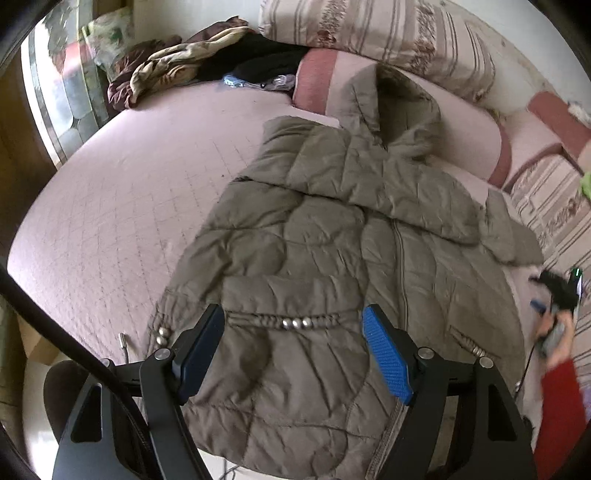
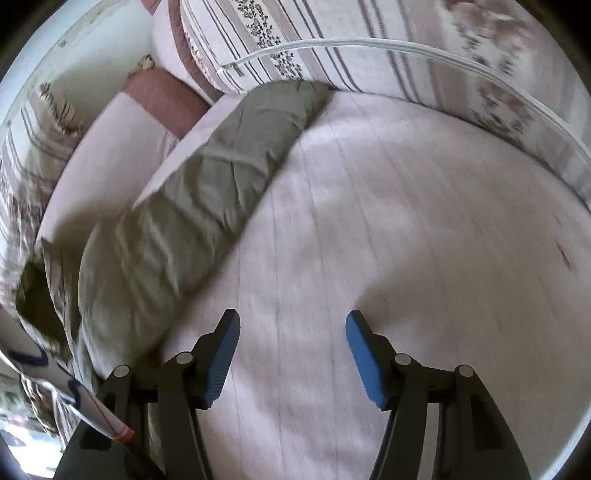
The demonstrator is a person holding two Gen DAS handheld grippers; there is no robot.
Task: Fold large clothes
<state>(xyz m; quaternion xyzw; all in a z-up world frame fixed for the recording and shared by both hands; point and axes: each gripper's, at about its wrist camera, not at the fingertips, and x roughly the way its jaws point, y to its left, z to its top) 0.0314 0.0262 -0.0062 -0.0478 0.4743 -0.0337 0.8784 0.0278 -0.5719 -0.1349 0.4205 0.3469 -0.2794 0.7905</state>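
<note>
No readable text, labels, brands or nos. in either view. The coat (image 1: 332,258), bed (image 1: 129,221) and pillows (image 2: 332,44) carry only quilting, stripes and floral print; no lettering.

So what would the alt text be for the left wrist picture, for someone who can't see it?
An olive quilted coat with a hood lies spread on a pale pink bed, its beaded waist trim facing the camera. The open left gripper hovers over the coat's lower half, holding nothing. Striped pillows and a heap of other clothes sit at the far edge.
</note>
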